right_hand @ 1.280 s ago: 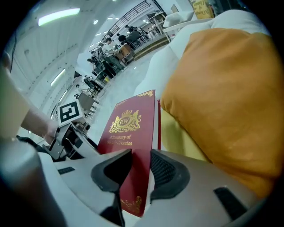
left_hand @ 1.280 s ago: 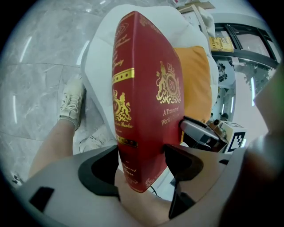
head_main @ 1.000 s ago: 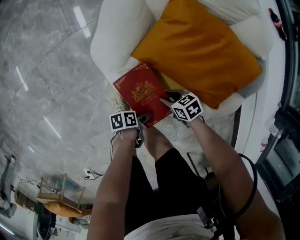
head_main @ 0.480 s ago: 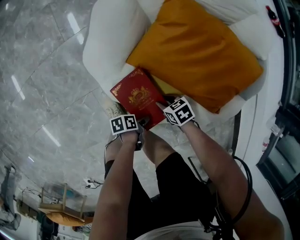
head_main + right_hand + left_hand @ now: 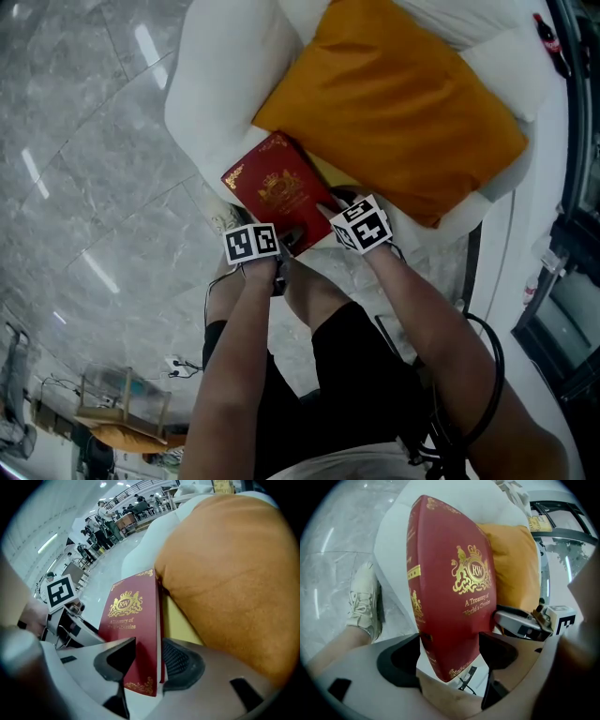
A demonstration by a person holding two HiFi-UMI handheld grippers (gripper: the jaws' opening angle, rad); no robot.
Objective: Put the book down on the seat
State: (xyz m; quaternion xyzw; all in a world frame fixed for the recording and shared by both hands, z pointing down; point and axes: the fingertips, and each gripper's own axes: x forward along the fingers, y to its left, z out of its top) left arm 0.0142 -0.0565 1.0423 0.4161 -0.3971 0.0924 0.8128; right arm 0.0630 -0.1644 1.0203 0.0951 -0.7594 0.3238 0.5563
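A red book with gold print (image 5: 275, 190) lies tilted at the front edge of the white seat (image 5: 214, 89), against an orange cushion (image 5: 394, 103). My left gripper (image 5: 286, 240) is at the book's near corner and my right gripper (image 5: 328, 208) at its right edge. In the left gripper view the book (image 5: 450, 588) stands between the jaws of the left gripper (image 5: 452, 656), which have just been opening. In the right gripper view the right gripper (image 5: 147, 660) has also just been opening, with the book's edge (image 5: 133, 616) still between its pads.
The person's white shoe (image 5: 225, 218) (image 5: 363, 602) stands on the grey marble floor (image 5: 84, 141) just left of the seat. A yellow strip (image 5: 176, 616) shows between the book and the cushion (image 5: 234, 564). People and desks fill the far background of the right gripper view.
Book and both grippers have sunk toward the seat's front edge, shifting slightly left in the head view. Almost nothing has moved over the last half second.
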